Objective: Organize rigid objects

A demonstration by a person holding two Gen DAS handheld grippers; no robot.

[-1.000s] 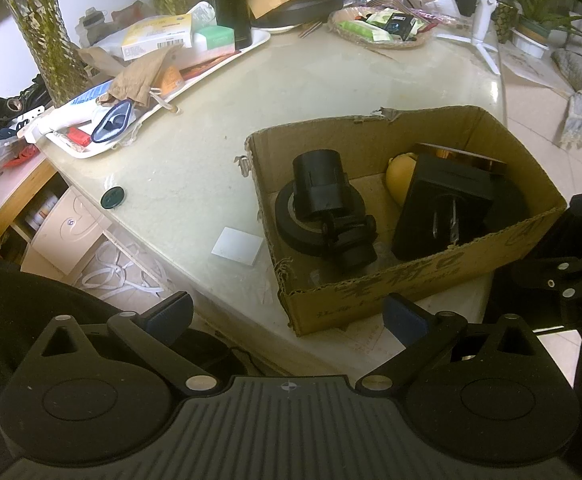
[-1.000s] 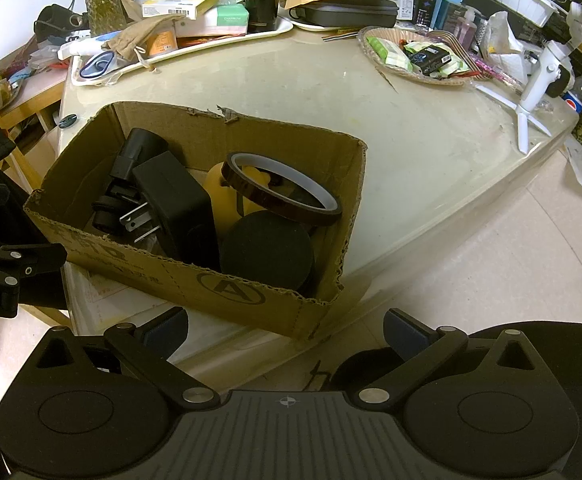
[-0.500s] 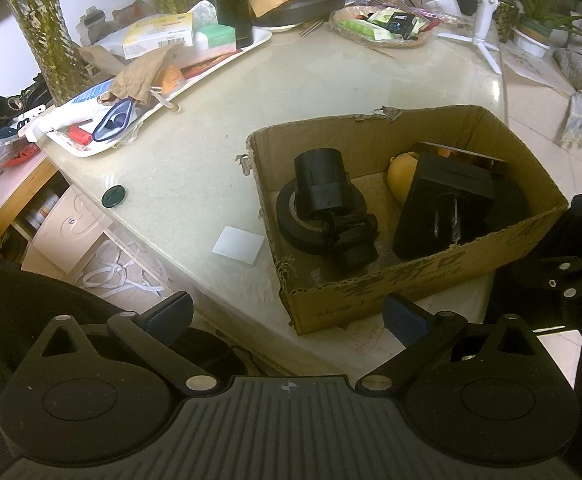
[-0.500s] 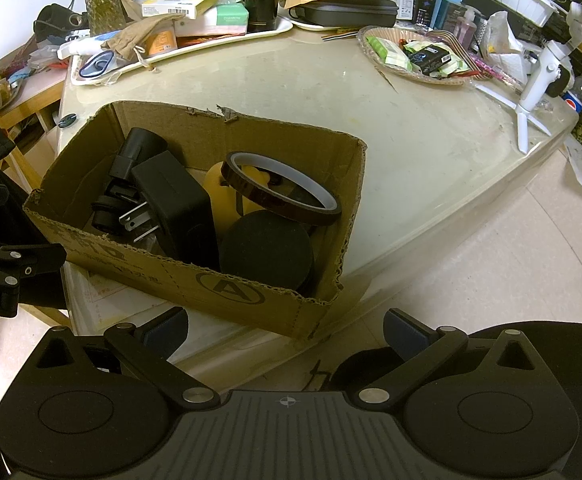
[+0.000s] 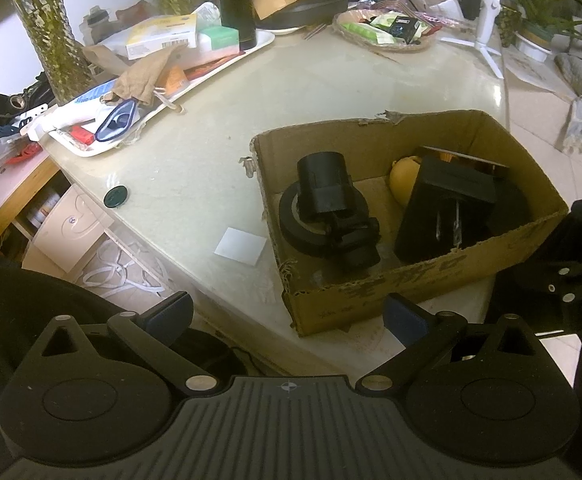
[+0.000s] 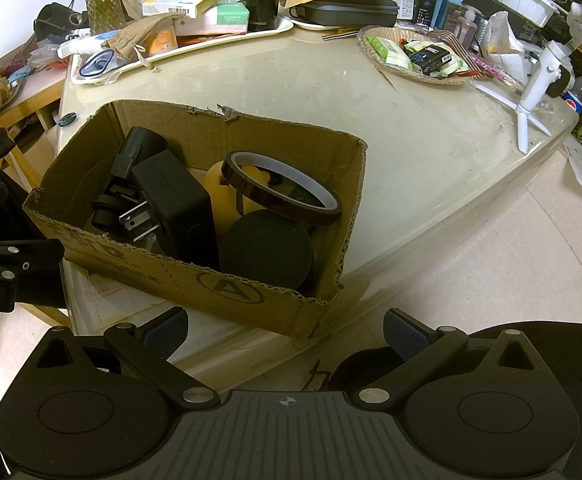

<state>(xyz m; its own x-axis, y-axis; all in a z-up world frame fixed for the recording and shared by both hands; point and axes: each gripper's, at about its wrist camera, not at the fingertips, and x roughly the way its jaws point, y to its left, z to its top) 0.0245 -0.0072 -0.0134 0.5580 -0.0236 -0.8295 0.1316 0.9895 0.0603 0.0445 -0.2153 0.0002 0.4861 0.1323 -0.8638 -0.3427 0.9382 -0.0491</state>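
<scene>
Box (image 6: pixel 227 284) overhangs table (image 6: pixel 411 152) corner, grippers clear.

An open cardboard box (image 6: pixel 227 284) is set on the bench's corner. Packed inside are a black plug adapter (image 6: pixel 175 204), an amber tape ring (image 6: pixel 281 194) lying tilted, a black disc (image 6: pixel 267 252), a black tape roll (image 5: pixel 295 224) and a yellow object (image 5: pixel 403 178).

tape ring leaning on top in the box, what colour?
Translucent amber-brown tape ring with a pale inner core; clearest in the right wrist view.

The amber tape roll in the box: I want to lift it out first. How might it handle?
The amber tape roll looks thin and hollow, so probably light. It leans on the yellow object, so a nudge may tip it. Its round rim could roll.
</scene>
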